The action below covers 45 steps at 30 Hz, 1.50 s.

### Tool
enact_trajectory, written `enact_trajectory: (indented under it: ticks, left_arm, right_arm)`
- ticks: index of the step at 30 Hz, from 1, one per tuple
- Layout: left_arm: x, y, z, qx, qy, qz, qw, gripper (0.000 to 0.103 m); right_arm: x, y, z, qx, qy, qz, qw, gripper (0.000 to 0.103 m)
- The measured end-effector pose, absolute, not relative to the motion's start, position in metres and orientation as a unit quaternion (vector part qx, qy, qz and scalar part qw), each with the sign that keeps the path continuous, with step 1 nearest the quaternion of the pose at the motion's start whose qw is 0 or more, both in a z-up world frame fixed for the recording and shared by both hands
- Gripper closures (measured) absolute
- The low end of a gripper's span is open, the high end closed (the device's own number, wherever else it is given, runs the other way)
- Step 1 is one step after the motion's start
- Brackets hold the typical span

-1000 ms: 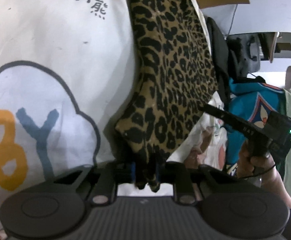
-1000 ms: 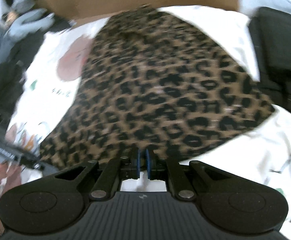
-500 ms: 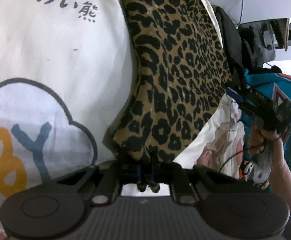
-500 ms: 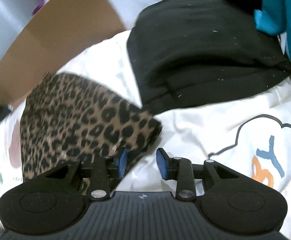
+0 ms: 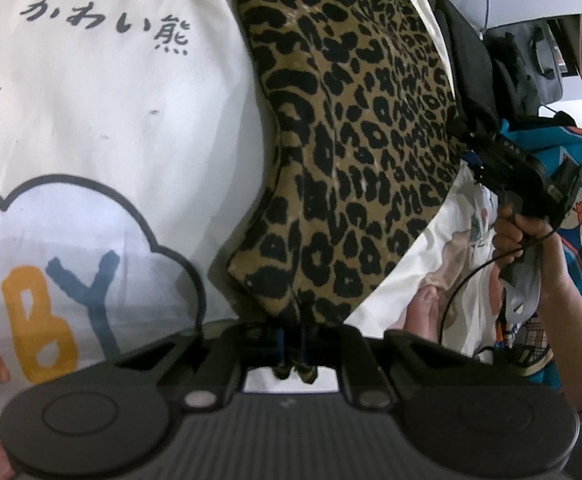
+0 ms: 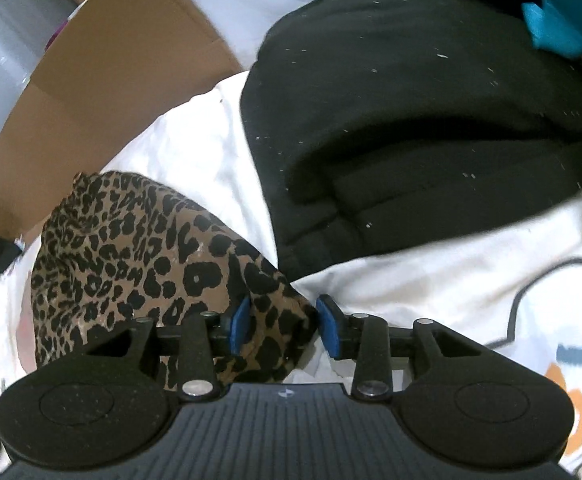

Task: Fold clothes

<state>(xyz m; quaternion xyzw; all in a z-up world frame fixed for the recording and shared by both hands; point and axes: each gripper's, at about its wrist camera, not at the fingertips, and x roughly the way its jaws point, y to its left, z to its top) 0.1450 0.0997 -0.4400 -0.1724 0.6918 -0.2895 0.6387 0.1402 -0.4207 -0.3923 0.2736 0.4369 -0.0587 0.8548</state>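
Left gripper (image 5: 293, 344): clamped on the near corner of the leopard-print garment (image 5: 351, 152).
Right gripper (image 6: 283, 326): jaws apart, just been opening, garment's corner loose between them.
Garment: on white printed shirt (image 5: 91, 120), black clothing (image 6: 411, 120) on its far-right side.

Your right tongs (image 6: 282, 325) have just been opening, a corner of the leopard-print cloth (image 6: 131, 256) loose between them; a black garment (image 6: 431, 128) lies ahead.
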Motion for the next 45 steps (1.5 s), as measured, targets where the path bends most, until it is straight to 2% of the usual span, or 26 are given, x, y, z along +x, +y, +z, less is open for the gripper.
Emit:
enact_trajectory:
  ticks: [4,6,7,8,11,24,33,38,45]
  left_arm:
    - [0.145,0.101,-0.441,-0.173,0.691,-0.291,0.638,0.095]
    - [0.145,0.103,-0.440,-0.171,0.691,-0.293,0.639,0.095]
    - [0.145,0.103,-0.440,-0.171,0.691,-0.293,0.639,0.095]
    - [0.145,0.104,-0.439,-0.172,0.691,-0.292,0.638,0.095]
    - [0.146,0.105,-0.434,-0.173,0.693,-0.291,0.637,0.095]
    - [0.157,0.149,-0.388,-0.156,0.698,-0.244,0.655,0.096]
    - [0.166,0.187,-0.361,-0.132,0.690,-0.225,0.675,0.096]
    - [0.168,0.204,-0.367,-0.128,0.694,-0.209,0.677,0.096]
    - [0.169,0.192,-0.395,-0.131,0.701,-0.209,0.669,0.096]
  right_arm:
    - [0.142,-0.423,-0.389,0.247,0.445,-0.035,0.860,0.060]
    - [0.143,-0.422,-0.386,0.225,0.451,-0.021,0.863,0.069]
    - [0.143,-0.420,-0.384,0.212,0.455,-0.011,0.865,0.077]
    - [0.143,-0.420,-0.382,0.206,0.458,-0.003,0.865,0.090]
    - [0.143,-0.420,-0.374,0.196,0.463,0.012,0.864,0.097]
    - [0.130,-0.421,-0.347,0.253,0.496,0.039,0.829,0.098]
    - [0.122,-0.399,-0.348,0.280,0.532,0.088,0.794,0.098]
    - [0.127,-0.387,-0.356,0.286,0.549,0.120,0.776,0.098]
    - [0.138,-0.379,-0.374,0.225,0.561,0.117,0.788,0.097]
